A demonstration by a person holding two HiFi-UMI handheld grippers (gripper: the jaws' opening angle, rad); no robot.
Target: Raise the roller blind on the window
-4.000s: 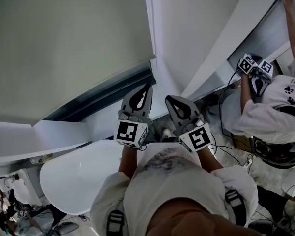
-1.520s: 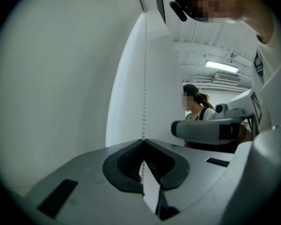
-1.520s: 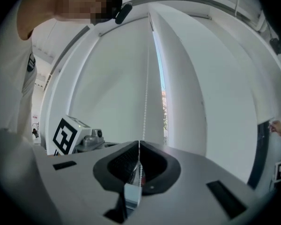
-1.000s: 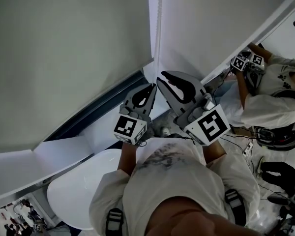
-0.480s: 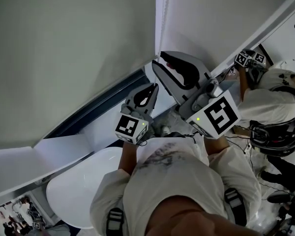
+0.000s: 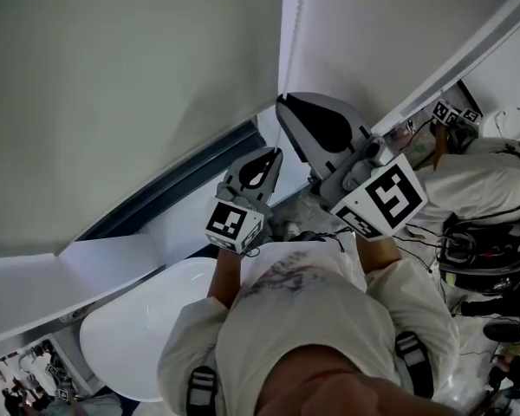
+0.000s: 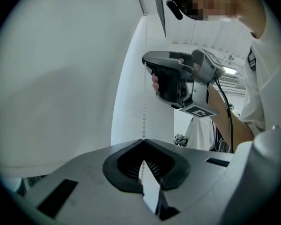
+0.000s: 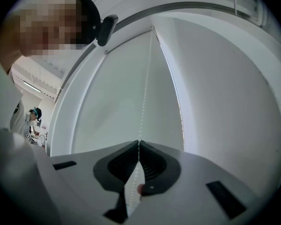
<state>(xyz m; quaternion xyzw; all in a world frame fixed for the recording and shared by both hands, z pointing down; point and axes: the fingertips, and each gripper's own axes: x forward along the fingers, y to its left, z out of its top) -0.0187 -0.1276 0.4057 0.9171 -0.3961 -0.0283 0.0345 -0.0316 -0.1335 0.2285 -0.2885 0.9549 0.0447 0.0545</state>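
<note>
Left tool [image 7: 143,141] and right tool [image 8: 139,142] each clamp the chain [image 7: 144,102]. Pull straight down beside the blind [image 6: 113,85], releasing only one tool at a time.

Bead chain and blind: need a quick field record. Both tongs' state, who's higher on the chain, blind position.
left tongs: shut on the bead chain
right tongs: shut on the bead chain
order on chain: right tongs above left tongs
roller blind: down over most of the window; only a dark strip shows under its lower edge
other: second person at far right of head view
</note>
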